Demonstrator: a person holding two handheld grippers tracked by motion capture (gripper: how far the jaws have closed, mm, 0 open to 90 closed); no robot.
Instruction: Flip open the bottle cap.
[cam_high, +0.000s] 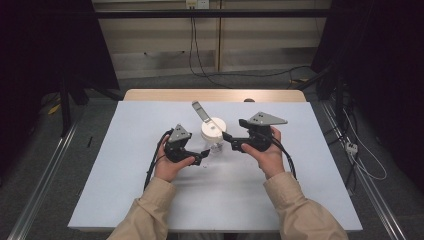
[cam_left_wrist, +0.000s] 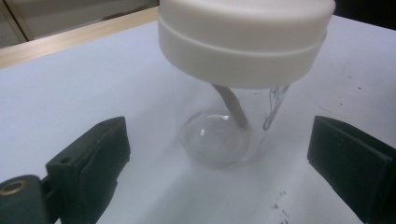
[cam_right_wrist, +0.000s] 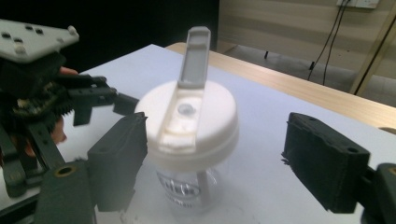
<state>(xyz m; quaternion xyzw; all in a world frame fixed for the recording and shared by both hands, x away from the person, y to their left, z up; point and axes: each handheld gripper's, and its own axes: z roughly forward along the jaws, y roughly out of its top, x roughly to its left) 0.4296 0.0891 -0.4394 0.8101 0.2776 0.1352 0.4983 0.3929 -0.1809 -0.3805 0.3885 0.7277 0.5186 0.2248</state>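
On the white counter (cam_high: 125, 190) a clear cup (cam_left_wrist: 219, 135) stands upright under a white lid (cam_right_wrist: 189, 126) whose flip cap (cam_right_wrist: 196, 56) is raised. The top-heavy cup could tip if either pad nudges it off-centre. Both hands come in low from opposite sides. The left hand-held gripper (cam_high: 199, 159) is released beside the base. The right hand-held gripper (cam_high: 229, 140), also released, has just been opening around the lid; its near pad may perhaps brush it.
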